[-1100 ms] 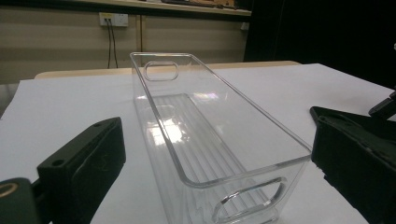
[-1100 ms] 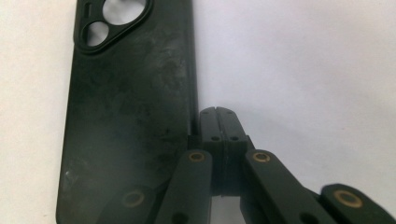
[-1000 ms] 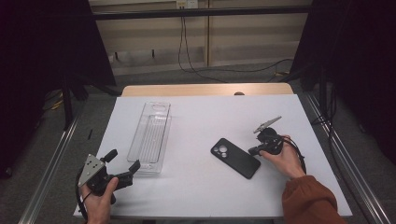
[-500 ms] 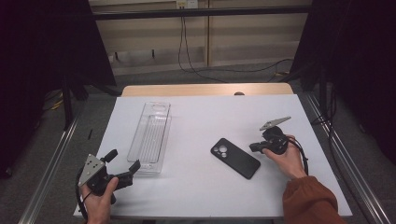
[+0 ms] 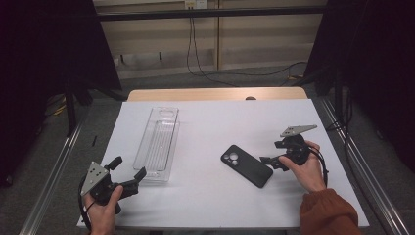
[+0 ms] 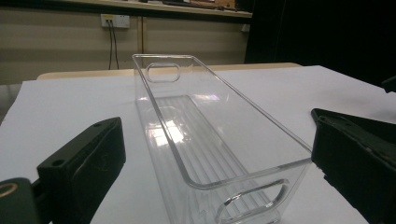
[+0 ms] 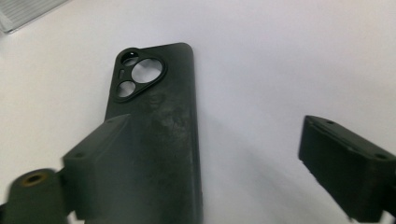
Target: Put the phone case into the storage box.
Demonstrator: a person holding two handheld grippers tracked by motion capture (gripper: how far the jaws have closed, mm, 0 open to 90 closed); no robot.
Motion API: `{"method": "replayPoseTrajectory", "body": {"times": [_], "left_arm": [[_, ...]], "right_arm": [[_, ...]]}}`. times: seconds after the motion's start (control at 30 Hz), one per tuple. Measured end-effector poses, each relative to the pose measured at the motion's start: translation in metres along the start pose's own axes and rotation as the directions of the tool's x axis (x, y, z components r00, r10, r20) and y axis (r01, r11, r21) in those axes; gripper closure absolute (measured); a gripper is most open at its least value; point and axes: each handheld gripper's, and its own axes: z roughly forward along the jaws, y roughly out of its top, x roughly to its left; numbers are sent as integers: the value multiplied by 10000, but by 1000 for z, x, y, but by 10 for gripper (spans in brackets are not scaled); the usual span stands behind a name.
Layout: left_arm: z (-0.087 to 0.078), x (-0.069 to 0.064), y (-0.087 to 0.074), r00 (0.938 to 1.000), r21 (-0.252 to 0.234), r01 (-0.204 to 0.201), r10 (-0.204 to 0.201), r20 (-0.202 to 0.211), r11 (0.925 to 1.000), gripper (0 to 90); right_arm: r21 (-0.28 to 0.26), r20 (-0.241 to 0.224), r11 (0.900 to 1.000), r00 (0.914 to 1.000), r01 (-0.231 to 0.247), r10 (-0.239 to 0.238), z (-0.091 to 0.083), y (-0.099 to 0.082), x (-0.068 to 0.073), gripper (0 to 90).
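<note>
Black jaws of the right gripper stand wide apart and have just been opening; nothing sits between the pads. In the right gripper view one jaw overlaps the lower end of the flat black phone case, while the other stands over bare white surface well to its side. The case lies back up, its camera cut-outs at the far end. In the high view the right hand holds that gripper low and tilted, jaws aimed leftward at the near end of the case, with the rust-coloured sleeve behind it.

The left gripper also has its jaws spread wide and holds nothing. The left hand keeps it at the near left corner of the table, pointing at the long clear plastic tray, whose near short end lies between the jaws in the left gripper view, untouched.

There are two grippers, one case and one tray. The white tabletop is bare between tray and case. The case lies right of centre, well away from every edge; the tray is left of centre.
</note>
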Motion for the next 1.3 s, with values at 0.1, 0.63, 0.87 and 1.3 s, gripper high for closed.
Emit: {"method": "replayPoseTrajectory", "body": {"times": [0.1, 0.63, 0.87, 1.3], "left_arm": [[0, 0, 0, 10000, 11, -11, 11, -6, 10000, 30], [-1, 0, 1, 10000, -75, 11, -11, 6, 10000, 30], [-1, 0, 1, 10000, -86, -13, 13, -2, 10000, 30], [0, -1, 1, 10000, -63, -22, 22, 32, 10000, 30]], "right_arm": [[-51, -5, 10000, 10000, -38, 38, -3, -1, 1, 19], [363, -666, 9992, 9977, 142, -118, 1, -1, 21, 89], [1096, -850, 9927, 9955, 506, -413, 13, 7, 23, 74], [1901, -1010, 9784, 9929, 813, -628, 33, 15, 28, 34]]}}
